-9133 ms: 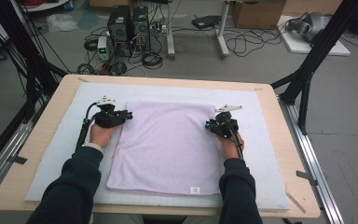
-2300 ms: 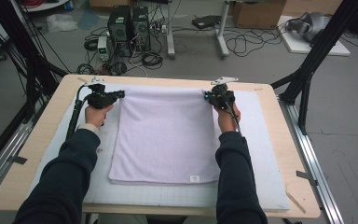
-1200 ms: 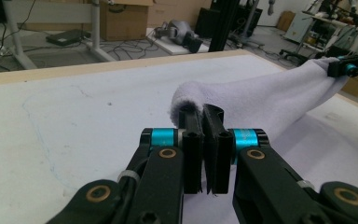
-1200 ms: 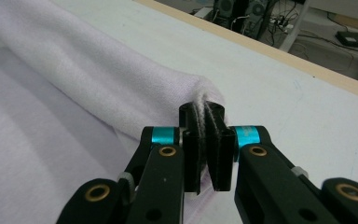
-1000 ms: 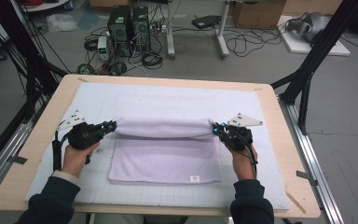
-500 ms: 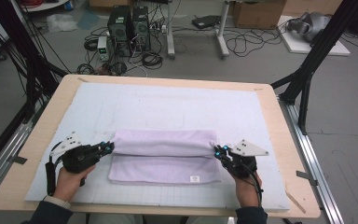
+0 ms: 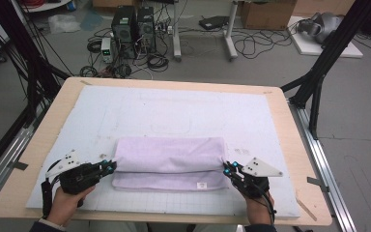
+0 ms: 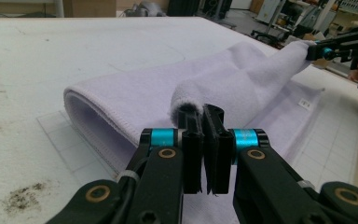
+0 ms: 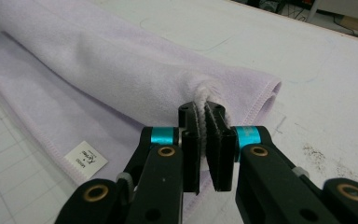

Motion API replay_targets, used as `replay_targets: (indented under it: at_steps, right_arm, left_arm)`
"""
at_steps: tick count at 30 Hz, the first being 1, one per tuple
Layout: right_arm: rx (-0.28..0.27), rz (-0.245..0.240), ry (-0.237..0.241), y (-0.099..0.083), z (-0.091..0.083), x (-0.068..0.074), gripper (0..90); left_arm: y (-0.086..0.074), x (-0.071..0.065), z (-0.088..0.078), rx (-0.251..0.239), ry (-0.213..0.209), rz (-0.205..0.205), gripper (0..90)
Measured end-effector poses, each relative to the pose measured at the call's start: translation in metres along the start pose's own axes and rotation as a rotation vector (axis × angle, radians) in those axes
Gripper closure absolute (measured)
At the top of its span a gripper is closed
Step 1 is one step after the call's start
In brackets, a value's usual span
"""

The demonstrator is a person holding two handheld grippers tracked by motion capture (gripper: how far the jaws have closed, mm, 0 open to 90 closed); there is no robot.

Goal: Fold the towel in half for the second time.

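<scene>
A lilac towel [image 7: 169, 162] lies folded over on the white mat, its upper layer drawn toward the near edge. My left gripper [image 7: 110, 166] is shut on the towel's left corner [image 8: 186, 105], and the cloth bulges up between the pads. My right gripper [image 7: 227, 168] is shut on the right corner [image 9: 205, 100], a pinch of fabric caught between its jaws. The lower layer sticks out in front with a small white label [image 7: 201, 185], also seen as the label [image 9: 86, 160]. In the left gripper view the right gripper [image 8: 328, 49] holds the far end of the towel.
The white gridded mat [image 7: 174, 111] covers a wooden table [image 7: 63, 96]. Black frame posts stand at both sides, and computers and cables sit on the floor beyond the far edge. The table's near edge [image 7: 149, 220] lies just behind my hands.
Both grippers have carried the towel's far edge toward the near side, folding the top layer over the bottom one. Over the last half second they moved slightly nearer and lower.
</scene>
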State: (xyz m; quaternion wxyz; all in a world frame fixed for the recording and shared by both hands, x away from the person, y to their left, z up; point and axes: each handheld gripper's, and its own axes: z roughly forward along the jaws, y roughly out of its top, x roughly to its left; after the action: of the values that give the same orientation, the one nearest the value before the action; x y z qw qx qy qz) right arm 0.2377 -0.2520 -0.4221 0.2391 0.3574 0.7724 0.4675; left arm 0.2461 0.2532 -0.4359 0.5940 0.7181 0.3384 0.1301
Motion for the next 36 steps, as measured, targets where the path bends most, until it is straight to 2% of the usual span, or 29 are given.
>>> replay_targets:
  at_steps: [3, 7, 9, 14, 16, 17, 18, 19, 21, 22, 23, 25, 26, 27, 29, 31, 33, 35, 36]
  right_arm:
    - [-0.002, 0.000, 0.003, -0.002, -0.004, 0.000, 85.5]
    - [0.014, -0.009, 0.012, -0.006, -0.009, 0.001, 85.5]
    - [0.027, -0.013, 0.017, -0.009, -0.009, 0.002, 85.5]
    - [0.075, -0.008, 0.035, -0.016, -0.013, 0.007, 85.2]
    - [0.106, -0.007, 0.041, -0.020, -0.014, 0.008, 79.4]
    - [0.112, -0.012, 0.034, -0.020, -0.015, 0.008, 72.7]
    - [0.103, -0.001, 0.029, -0.020, -0.018, 0.008, 69.7]
    - [0.082, 0.014, 0.029, -0.018, -0.022, 0.008, 67.2]
    - [0.009, 0.051, 0.020, -0.012, -0.032, 0.005, 62.7]
    - [-0.045, 0.083, 0.017, -0.007, -0.036, 0.003, 62.4]
    - [-0.070, 0.096, 0.005, -0.002, -0.037, 0.000, 62.1]
    - [-0.075, 0.120, -0.038, 0.005, -0.031, -0.006, 61.8]
    - [-0.065, 0.136, -0.056, 0.008, -0.025, -0.008, 61.8]
    - [-0.047, 0.131, -0.064, 0.011, -0.018, -0.009, 61.9]
    - [0.014, 0.127, -0.055, 0.012, 0.001, -0.008, 61.8]
    - [0.071, 0.109, -0.010, 0.010, 0.016, -0.001, 61.7]
    - [0.136, 0.066, 0.050, 0.004, 0.026, 0.007, 61.7]
    - [0.189, 0.035, 0.071, -0.001, 0.029, 0.010, 61.7]
    - [0.216, 0.017, 0.077, -0.004, 0.031, 0.013, 61.7]
  left_arm:
    - [-0.003, -0.002, -0.003, 0.007, -0.009, -0.012, 86.0]
    - [-0.007, -0.006, -0.003, 0.046, -0.017, -0.004, 85.9]
    - [-0.008, -0.007, -0.004, 0.062, -0.018, -0.012, 85.8]
    - [-0.013, -0.008, -0.007, 0.142, -0.040, -0.056, 85.2]
    - [-0.013, -0.007, -0.009, 0.152, -0.036, -0.070, 82.3]
    - [-0.011, -0.006, -0.011, 0.147, -0.021, -0.086, 74.2]
    - [-0.007, -0.005, -0.013, 0.134, -0.002, -0.103, 61.0]
    - [-0.001, -0.004, -0.016, 0.105, 0.029, -0.096, 56.7]
    - [0.009, -0.004, -0.020, 0.058, 0.067, -0.072, 54.6]
    - [0.013, -0.002, -0.019, 0.039, 0.070, -0.074, 54.0]
    - [0.017, -0.001, -0.017, 0.029, 0.073, -0.080, 54.0]
    - [0.021, 0.002, -0.009, 0.031, 0.076, -0.083, 54.0]
    - [0.023, 0.004, -0.003, 0.034, 0.078, -0.084, 54.1]
    - [0.025, 0.004, 0.004, 0.035, 0.082, -0.089, 54.1]
    - [0.025, 0.004, 0.013, 0.051, 0.080, -0.093, 54.4]
    - [0.022, 0.003, 0.021, 0.069, 0.082, -0.093, 54.4]
    - [0.019, 0.003, 0.028, 0.105, 0.097, -0.082, 54.5]
    - [0.017, 0.006, 0.032, 0.139, 0.146, -0.082, 54.4]
    - [0.016, 0.008, 0.031, 0.140, 0.162, -0.082, 54.3]
